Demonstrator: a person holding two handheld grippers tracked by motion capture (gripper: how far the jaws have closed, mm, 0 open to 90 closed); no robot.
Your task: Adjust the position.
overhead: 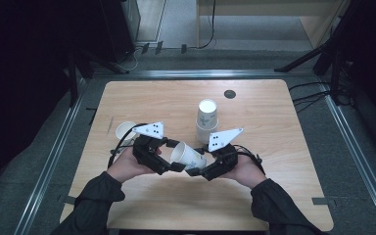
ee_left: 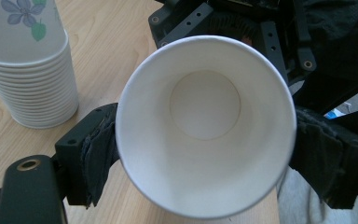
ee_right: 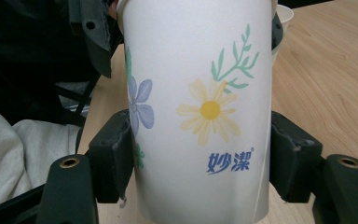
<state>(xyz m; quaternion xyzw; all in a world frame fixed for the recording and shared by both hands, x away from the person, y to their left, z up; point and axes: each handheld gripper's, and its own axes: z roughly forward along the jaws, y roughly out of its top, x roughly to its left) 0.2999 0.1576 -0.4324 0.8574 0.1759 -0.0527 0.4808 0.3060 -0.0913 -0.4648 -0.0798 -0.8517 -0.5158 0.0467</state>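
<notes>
A lab: lone wooden table (overhead: 274, 196) ringed by floor rails (overhead: 54, 152) and tripod legs (overhead: 301, 61)

A matt white paper cup (ee_left: 205, 126) with smooth walls; pale wood-grain table (overhead: 142, 98).

Wooden table (overhead: 142, 98) — grey floor (overhead: 357, 161), dim.

Blue Chinese brand characters "妙潔" on the flower-printed paper cup (ee_right: 200, 107), beneath its yellow daisy.
</notes>
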